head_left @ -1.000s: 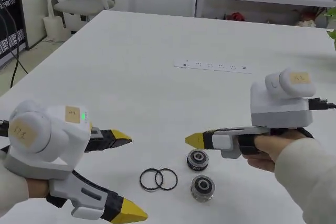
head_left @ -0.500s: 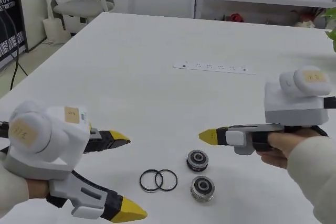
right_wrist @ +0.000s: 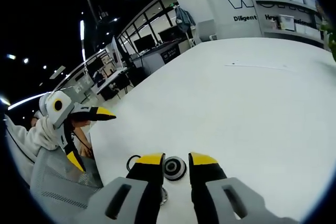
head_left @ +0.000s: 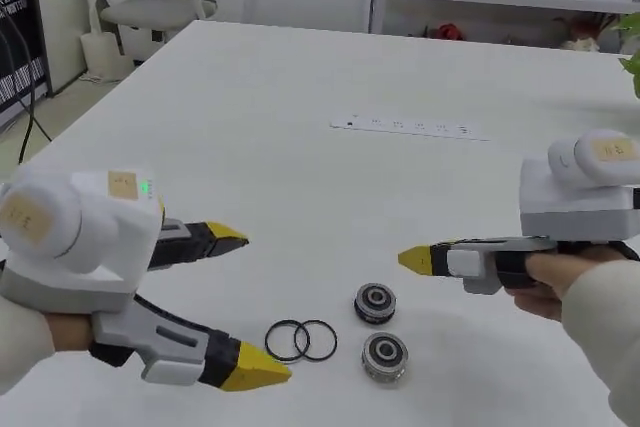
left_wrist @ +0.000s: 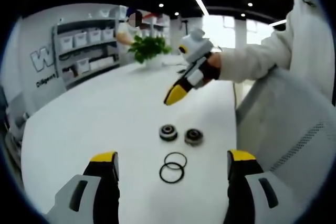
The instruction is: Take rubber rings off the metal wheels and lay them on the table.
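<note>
two rubber rings (head_left: 301,341) lie overlapping on the table (head_left: 300,147), at 9 o'clock of the metal wheels (head_left: 375,302); job looks done. left gripper (head_left: 248,307) spread wide, empty. right gripper (head_left: 415,260), at 1 o'clock, barely parted, empty.

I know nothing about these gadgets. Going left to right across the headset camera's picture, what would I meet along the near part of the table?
left gripper → pair of rubber rings → two metal wheels → right gripper
</note>
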Available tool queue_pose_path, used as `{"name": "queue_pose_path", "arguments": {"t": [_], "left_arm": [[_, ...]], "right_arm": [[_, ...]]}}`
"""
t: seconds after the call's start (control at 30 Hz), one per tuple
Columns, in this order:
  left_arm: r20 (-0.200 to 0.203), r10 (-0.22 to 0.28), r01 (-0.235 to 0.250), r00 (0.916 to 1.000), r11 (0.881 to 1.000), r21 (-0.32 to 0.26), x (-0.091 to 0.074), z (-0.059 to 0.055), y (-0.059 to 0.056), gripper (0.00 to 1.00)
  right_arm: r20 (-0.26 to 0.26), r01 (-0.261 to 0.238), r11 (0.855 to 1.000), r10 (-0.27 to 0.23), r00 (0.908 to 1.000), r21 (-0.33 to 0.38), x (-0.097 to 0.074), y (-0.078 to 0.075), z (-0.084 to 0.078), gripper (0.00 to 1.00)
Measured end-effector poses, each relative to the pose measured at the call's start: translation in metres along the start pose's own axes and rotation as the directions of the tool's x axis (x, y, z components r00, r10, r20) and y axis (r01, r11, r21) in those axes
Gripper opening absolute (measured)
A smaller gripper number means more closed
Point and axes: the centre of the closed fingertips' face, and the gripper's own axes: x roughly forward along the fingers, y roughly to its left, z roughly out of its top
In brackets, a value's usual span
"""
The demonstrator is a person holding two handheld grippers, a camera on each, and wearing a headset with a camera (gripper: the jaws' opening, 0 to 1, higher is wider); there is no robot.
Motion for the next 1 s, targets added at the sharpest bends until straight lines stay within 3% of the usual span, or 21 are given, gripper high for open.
{"name": "queue_pose_path", "arguments": {"t": [0.13,0.3,0.37,0.5,0.7,0.87,1.0], "left_arm": [[0.071,0.005,-0.004,0.9975,1.0,-0.021,-0.006,0.025,0.002,0.87],[0.06,0.003,-0.005,0.9982,0.999,0.032,-0.008,0.038,0.002,0.88],[0.076,-0.006,0.002,0.9971,0.999,0.042,-0.008,0.049,0.001,0.87],[0.161,-0.022,0.014,0.9866,0.999,0.051,-0.009,0.079,0.001,0.86],[0.204,-0.017,0.0,0.9788,0.996,0.084,-0.004,0.111,0.012,0.86],[0.214,-0.025,0.003,0.9766,0.995,0.105,0.005,0.123,0.016,0.84],[0.196,-0.026,0.0,0.9802,0.991,0.131,0.019,0.128,0.021,0.84]], "right_arm": [[-0.003,0.007,1.0,-0.007,1.0,0.008,-0.001,-0.004,-0.002,0.15],[-0.01,0.007,1.0,-0.007,0.9999,0.024,-0.001,-0.008,-0.005,0.15],[-0.012,0.008,1.0,-0.008,0.9999,0.025,-0.001,-0.008,-0.005,0.15],[-0.005,0.003,1.0,-0.003,1.0,0.028,-0.002,-0.008,-0.005,0.17],[-0.006,0.002,1.0,-0.002,1.0,0.022,-0.002,-0.011,-0.006,0.18],[-0.003,0.007,1.0,-0.007,1.0,0.025,-0.003,-0.015,-0.006,0.18],[-0.004,0.006,1.0,-0.006,1.0,0.028,-0.002,-0.016,-0.008,0.18]]}}
